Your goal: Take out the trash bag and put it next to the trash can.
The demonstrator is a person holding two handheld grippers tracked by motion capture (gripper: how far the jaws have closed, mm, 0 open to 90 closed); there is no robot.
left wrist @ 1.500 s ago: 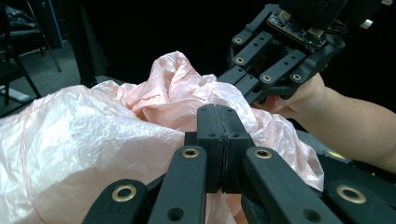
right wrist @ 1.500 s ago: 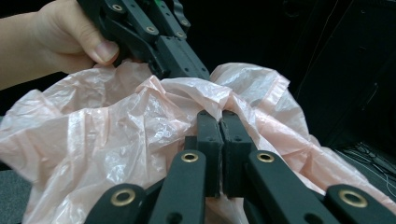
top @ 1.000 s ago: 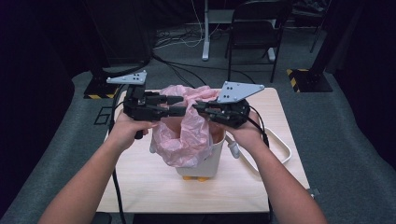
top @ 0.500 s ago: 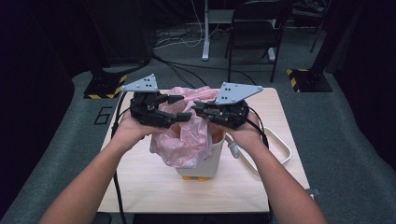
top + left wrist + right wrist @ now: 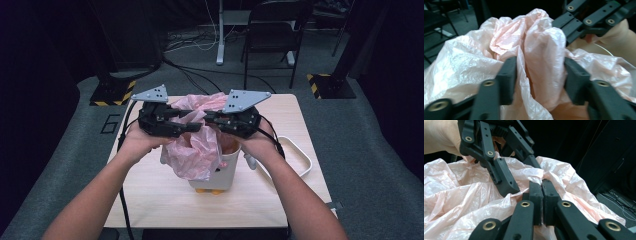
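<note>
Right tool (image 5: 541, 183) pinches pink bag (image 5: 197, 145) | bag hangs downward, long axis vertical

Left gripper (image 5: 196, 126) now nearer the right gripper, its tips reaching toward 3 o'clock into the bunched top of the thin pink plastic bag (image 5: 197, 147). Jaws just closing in from a wider spread, a fold of the film standing between the pads (image 5: 507, 75). Bag's crumpled peak gathered tighter than a second ago.
</note>
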